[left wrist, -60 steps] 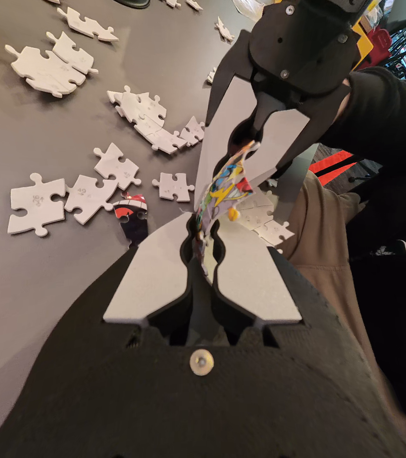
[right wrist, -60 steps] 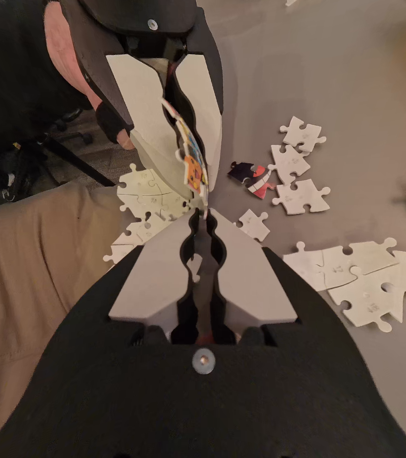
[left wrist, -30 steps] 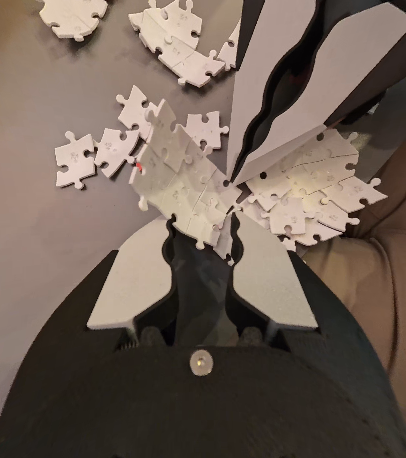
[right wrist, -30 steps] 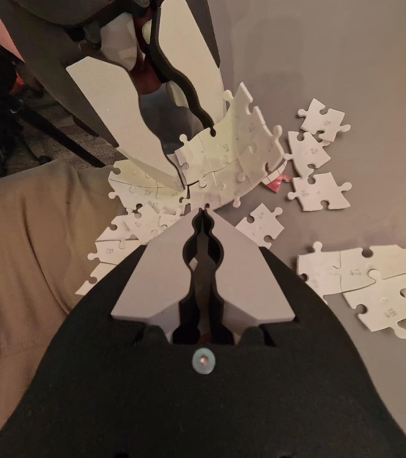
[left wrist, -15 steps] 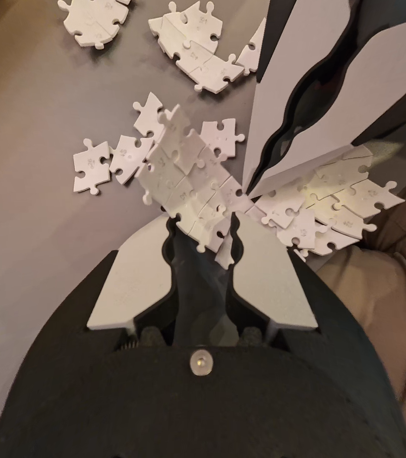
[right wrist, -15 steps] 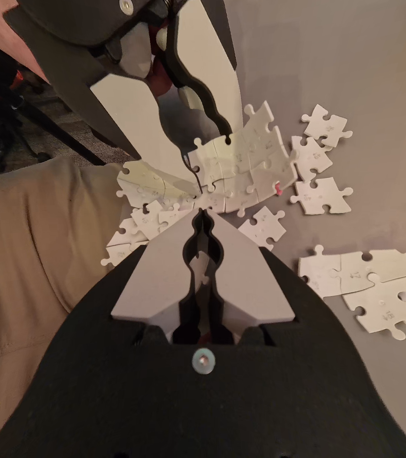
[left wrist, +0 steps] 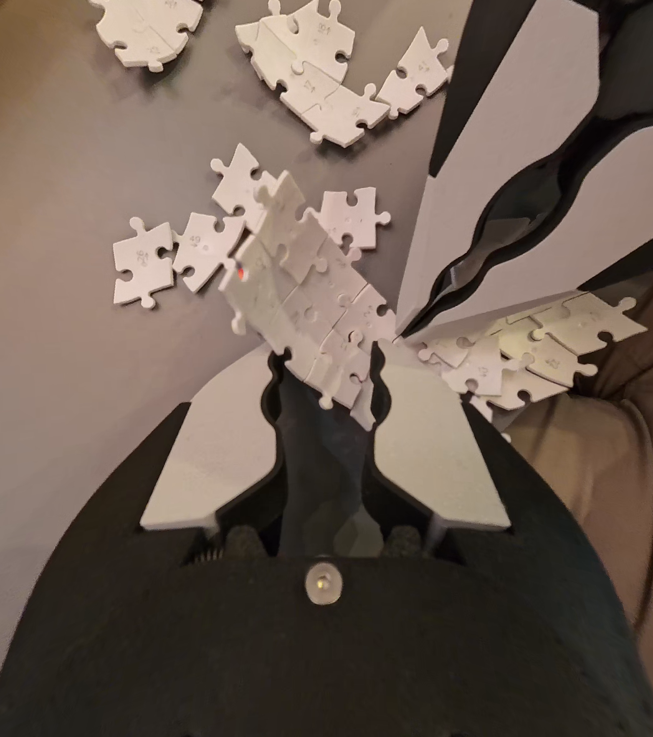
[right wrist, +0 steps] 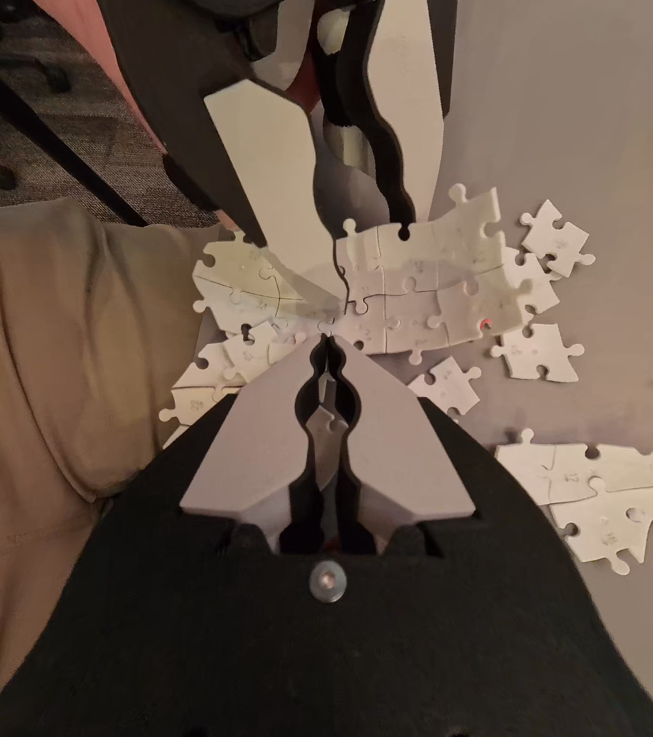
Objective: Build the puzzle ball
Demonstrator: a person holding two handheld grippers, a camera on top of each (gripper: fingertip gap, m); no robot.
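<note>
A curved puzzle panel (left wrist: 308,287) of several joined pieces is held tilted above the grey table (left wrist: 57,199), white back up, with a red spot at one edge. My left gripper (left wrist: 324,355) has its jaws about one piece apart, and the panel's near edge is wedged between them, touching both pads. My right gripper (right wrist: 326,339) is shut on the corner tab of the panel (right wrist: 416,295). In the left wrist view the right gripper (left wrist: 398,339) comes in from the upper right. In the right wrist view the left gripper (right wrist: 370,265) comes in from the top.
A second joined panel (right wrist: 237,287) lies at the table's edge under the grippers and shows in the left wrist view (left wrist: 548,351). Loose white pieces (left wrist: 143,263) and joined groups (left wrist: 316,71) (right wrist: 596,478) lie around. A person's tan trousers (right wrist: 37,359) border the table.
Two seconds ago the panel stood on edge, coloured face showing, pinched flat in both grippers. It has turned white side up, and the left jaws now stand wider around its edge. Both grippers shifted slightly.
</note>
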